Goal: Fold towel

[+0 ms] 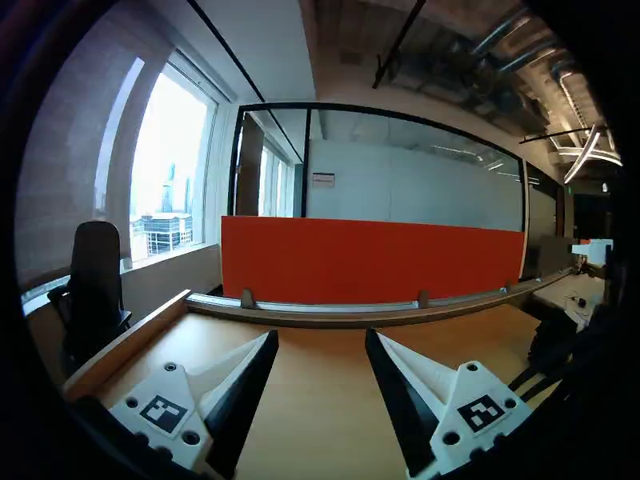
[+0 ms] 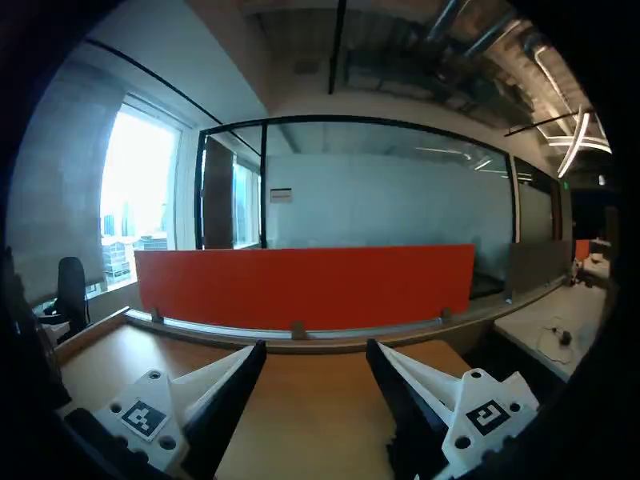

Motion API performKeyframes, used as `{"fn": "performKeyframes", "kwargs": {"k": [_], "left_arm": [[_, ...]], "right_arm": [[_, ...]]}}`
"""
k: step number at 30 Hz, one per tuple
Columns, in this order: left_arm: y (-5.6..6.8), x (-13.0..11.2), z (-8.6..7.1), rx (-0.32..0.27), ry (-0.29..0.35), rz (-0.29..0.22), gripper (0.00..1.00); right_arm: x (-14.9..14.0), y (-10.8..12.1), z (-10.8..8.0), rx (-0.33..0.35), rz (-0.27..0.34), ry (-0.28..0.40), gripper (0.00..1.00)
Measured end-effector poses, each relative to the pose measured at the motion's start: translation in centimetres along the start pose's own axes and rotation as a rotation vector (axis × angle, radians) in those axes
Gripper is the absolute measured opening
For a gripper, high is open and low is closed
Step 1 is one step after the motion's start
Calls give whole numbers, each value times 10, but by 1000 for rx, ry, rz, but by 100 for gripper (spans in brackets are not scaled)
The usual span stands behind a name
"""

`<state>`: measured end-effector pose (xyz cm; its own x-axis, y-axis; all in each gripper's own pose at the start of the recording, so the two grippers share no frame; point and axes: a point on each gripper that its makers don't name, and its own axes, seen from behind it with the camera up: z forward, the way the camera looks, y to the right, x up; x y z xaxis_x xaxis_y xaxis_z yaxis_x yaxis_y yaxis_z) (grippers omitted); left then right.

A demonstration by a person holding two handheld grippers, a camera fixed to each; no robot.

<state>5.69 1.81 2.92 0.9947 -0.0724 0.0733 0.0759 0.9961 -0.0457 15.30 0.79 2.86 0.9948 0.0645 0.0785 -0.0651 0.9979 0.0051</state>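
In the left gripper view, my left gripper (image 1: 322, 336) stands open over a bare wooden desk (image 1: 320, 408), its black-edged white fingers (image 1: 240, 376) spread wide with nothing between them. In the right gripper view, my right gripper (image 2: 317, 346) is open too, held level above the same kind of wooden desk (image 2: 312, 416), nothing in its grasp. Both point toward the orange divider panel (image 1: 368, 260) at the desk's far edge.
The orange divider (image 2: 304, 284) closes off the back of the desk, with glass partitions behind. A black office chair (image 1: 92, 296) stands left by the window. A white desk (image 2: 552, 320) with cables lies to the right.
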Motion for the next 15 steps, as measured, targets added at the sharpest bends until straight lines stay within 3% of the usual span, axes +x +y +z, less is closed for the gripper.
{"fn": "performKeyframes", "kwargs": {"k": [15], "left_arm": [[5, -39, -7, -11, 48, 56, 80]], "right_arm": [[-7, -19, -5, 26, -12, 10, 97]]}}
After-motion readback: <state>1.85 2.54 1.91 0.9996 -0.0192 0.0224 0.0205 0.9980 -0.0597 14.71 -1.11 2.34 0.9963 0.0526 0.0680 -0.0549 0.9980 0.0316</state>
